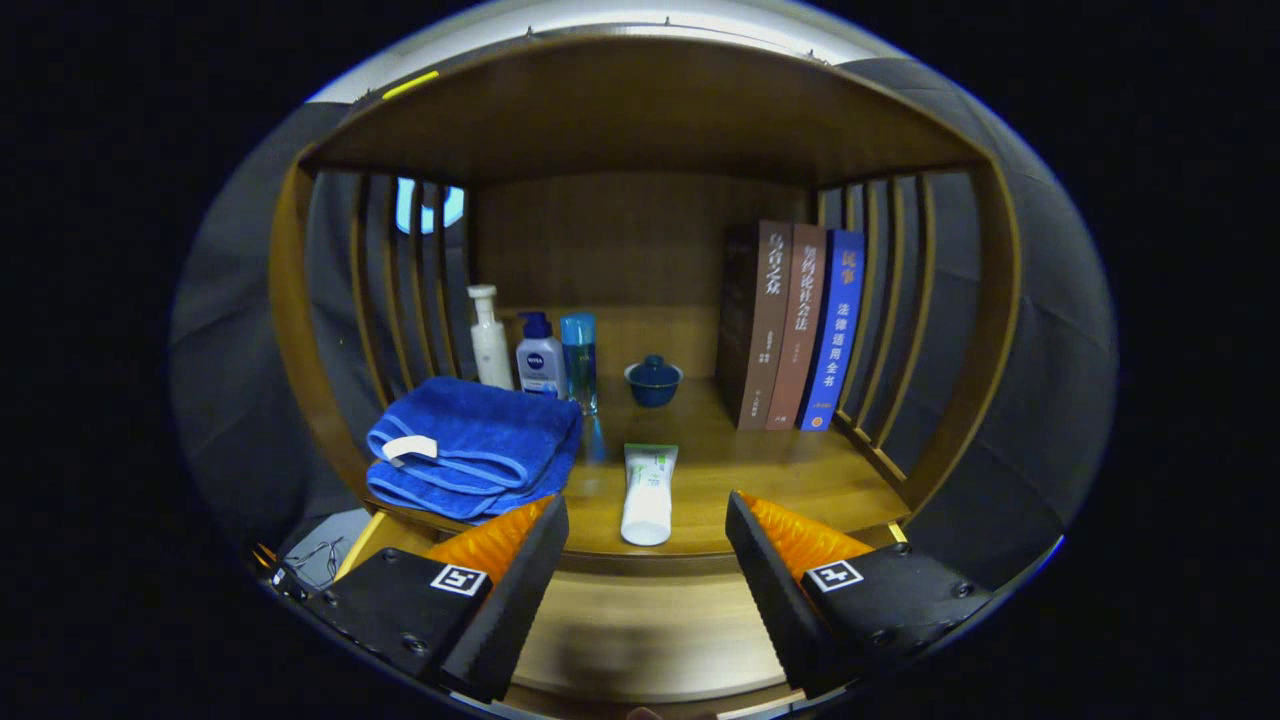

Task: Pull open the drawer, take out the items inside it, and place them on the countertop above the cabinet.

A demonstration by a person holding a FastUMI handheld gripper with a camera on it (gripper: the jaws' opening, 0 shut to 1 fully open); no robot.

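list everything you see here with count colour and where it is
folded terry towel: 1, blue, on the wooden countertop, ahead of the near-side finger
pump bottle: 1, white, behind the towel
squat bottle with dark cap: 1, white, beside the pump bottle
slim clear bottle: 1, light blue, next to the squat bottle
lidded ceramic cup: 1, dark blue, mid countertop toward the back
squeeze tube: 1, white with green, lying at the countertop's front edge, just ahead of the fingers
upright books: 3, two brown and one blue, by the slatted side
slatted wooden shelf frame: 1, brown, around the countertop
gripper: 1, open, fingers apart, holding nothing
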